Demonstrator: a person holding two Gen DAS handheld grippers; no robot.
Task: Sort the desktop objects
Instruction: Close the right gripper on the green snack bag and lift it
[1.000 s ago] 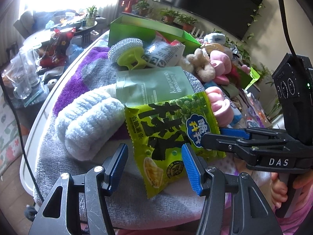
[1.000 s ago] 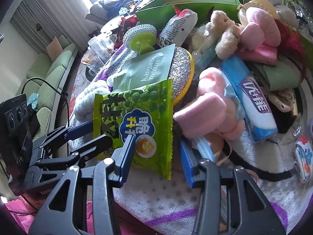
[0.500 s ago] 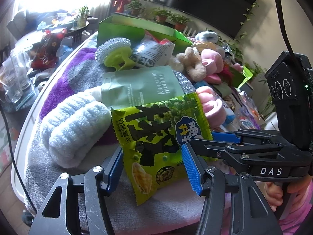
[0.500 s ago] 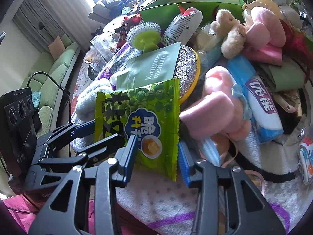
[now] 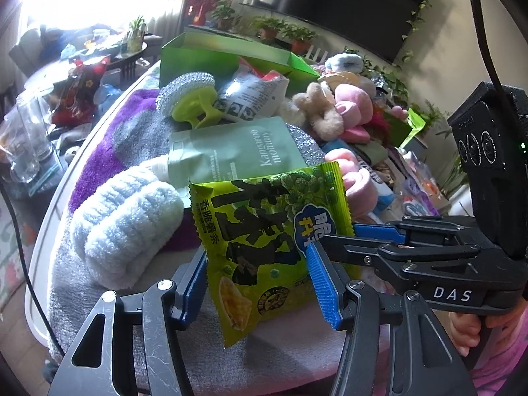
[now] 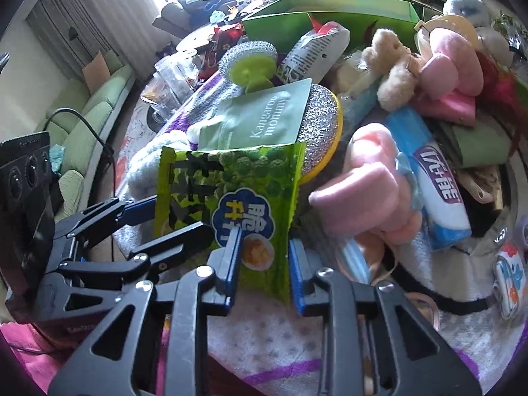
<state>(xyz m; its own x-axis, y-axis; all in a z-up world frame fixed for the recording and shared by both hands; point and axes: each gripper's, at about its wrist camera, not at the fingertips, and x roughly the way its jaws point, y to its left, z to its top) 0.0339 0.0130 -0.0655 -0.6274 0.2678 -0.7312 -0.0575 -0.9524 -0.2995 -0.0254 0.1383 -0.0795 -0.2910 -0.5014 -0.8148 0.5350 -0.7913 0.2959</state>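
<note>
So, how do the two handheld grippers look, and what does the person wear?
Both are black, with triangular cut-out frames and ribbed blue pads. The right gripper bears white "DAS" lettering and a black box with three round dials; a black cable runs up from it. The left gripper looks alike. The clothing is pink.

A glossy, crinkled foil snack packet point(image 5: 264, 227) catches window light above a nubby grey-and-purple cloth point(image 5: 132, 132) covering the counter. Beside it lie a fluffy pale-blue terry roll point(image 5: 128, 224), a matt sage-green pouch point(image 5: 237, 155), a glittering metal-mesh scrubber point(image 5: 184, 89) on a smooth lime plastic handle, and soft pink fleece point(image 6: 363, 184). The tongs' blue pads point(image 5: 321, 283) look ribbed; their black arms are scuffed matt plastic.
</note>
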